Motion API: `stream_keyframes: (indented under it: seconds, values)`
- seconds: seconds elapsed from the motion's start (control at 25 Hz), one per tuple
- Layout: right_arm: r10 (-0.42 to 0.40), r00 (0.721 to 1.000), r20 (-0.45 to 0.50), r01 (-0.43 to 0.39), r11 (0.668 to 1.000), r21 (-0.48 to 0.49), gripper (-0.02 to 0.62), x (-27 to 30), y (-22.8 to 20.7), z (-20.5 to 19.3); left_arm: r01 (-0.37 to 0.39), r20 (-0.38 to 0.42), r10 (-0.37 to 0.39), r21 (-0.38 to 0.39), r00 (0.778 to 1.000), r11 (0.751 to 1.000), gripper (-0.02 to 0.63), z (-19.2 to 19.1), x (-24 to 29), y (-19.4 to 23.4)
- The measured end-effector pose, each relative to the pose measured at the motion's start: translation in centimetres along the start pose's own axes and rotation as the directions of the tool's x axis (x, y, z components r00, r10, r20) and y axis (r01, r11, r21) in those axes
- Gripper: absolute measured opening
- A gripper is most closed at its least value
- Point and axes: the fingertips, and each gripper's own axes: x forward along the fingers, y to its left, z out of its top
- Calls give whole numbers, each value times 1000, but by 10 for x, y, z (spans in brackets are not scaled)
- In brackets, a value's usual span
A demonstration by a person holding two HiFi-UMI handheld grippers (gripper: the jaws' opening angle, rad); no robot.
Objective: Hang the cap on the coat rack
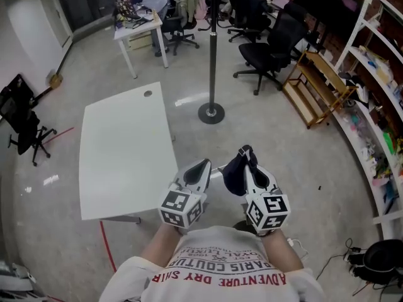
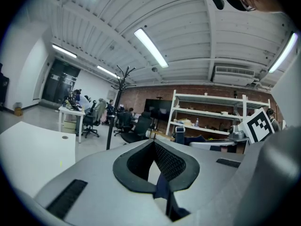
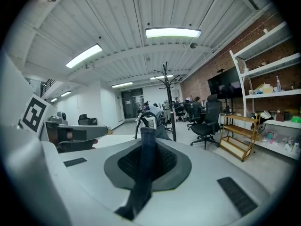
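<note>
A dark blue cap (image 1: 235, 172) hangs from my right gripper (image 1: 247, 153), low in the head view just ahead of the person's chest. In the right gripper view a strip of the cap's blue fabric (image 3: 145, 168) runs up between the pads, and the jaws are shut on it. My left gripper (image 1: 204, 164) sits close beside it on the left, jaw tips together (image 2: 153, 143); a dark blue bit shows low in its gap, and what it is cannot be told. The black coat rack (image 1: 212, 49) stands on a round base (image 1: 211, 113) ahead, with its hooks (image 3: 165, 79) high up.
A white table (image 1: 126, 150) stands to the left of the coat rack. Black office chairs (image 1: 271, 52) and a low wooden rack (image 1: 315, 90) are at the right, with white shelving (image 1: 378, 112) along the right wall. People sit at desks (image 1: 141, 17) at the back.
</note>
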Motion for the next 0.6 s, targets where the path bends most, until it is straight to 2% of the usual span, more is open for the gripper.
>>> stream_keyframes:
  seconds: [0.24, 0.4, 0.6]
  values:
    - [25, 999, -25, -25, 1000, 7, 20, 16, -21, -4, -32, -12, 31, -28, 999, 999, 5, -9, 23, 4]
    - [59, 997, -50, -58, 998, 32, 20, 34, -41, -10, -79, -43, 77, -43, 996, 996, 5, -20, 42, 11]
    - [121, 989, -81, -117, 992, 55, 20, 62, -89, 0, -144, -47, 142, -49, 989, 988, 5, -8, 96, 6]
